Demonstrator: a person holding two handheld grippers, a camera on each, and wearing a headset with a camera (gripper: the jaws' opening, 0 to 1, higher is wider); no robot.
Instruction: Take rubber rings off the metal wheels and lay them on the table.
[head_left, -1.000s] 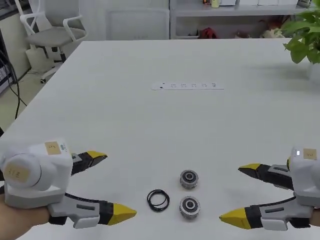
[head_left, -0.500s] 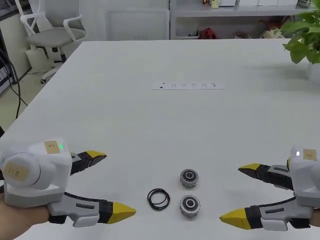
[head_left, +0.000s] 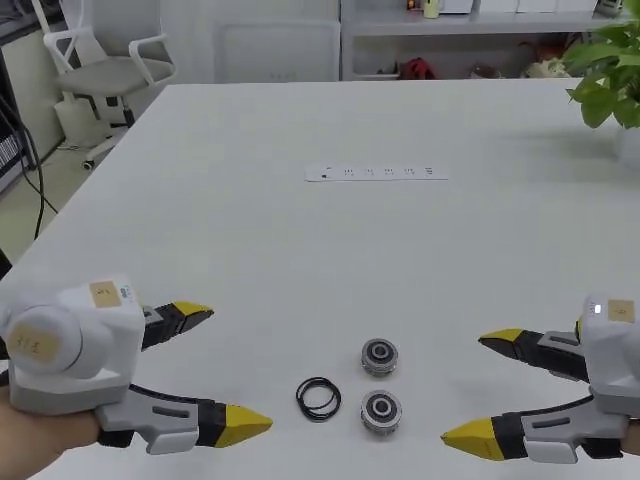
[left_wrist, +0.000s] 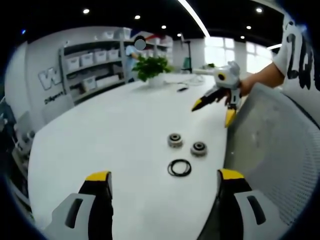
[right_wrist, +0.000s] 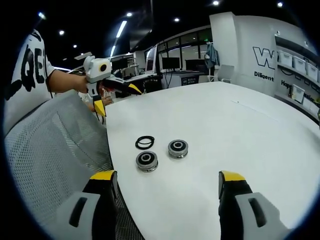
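Two metal wheels lie flat on the white table (head_left: 300, 230) near its front edge: one farther (head_left: 378, 354) (left_wrist: 175, 140) (right_wrist: 178, 148), one nearer (head_left: 381, 410) (left_wrist: 199, 148) (right_wrist: 146, 160). Black rubber rings (head_left: 318, 397) (left_wrist: 179, 167) (right_wrist: 144, 142) lie overlapped just left of the nearer wheel. My left gripper (head_left: 225, 370) (left_wrist: 164, 177) stands open at the left, apart from the rings. At the right my right gripper (head_left: 478, 388) (right_wrist: 165, 176) stands open too, nothing between its yellow-tipped fingers (head_left: 470, 436).
A white strip with small markings (head_left: 376, 172) lies mid-table. A green plant (head_left: 605, 70) stands at the far right edge. An office chair (head_left: 100, 60) and shelves are beyond the table. A grey mesh chair back (right_wrist: 55, 160) sits close to the front edge.
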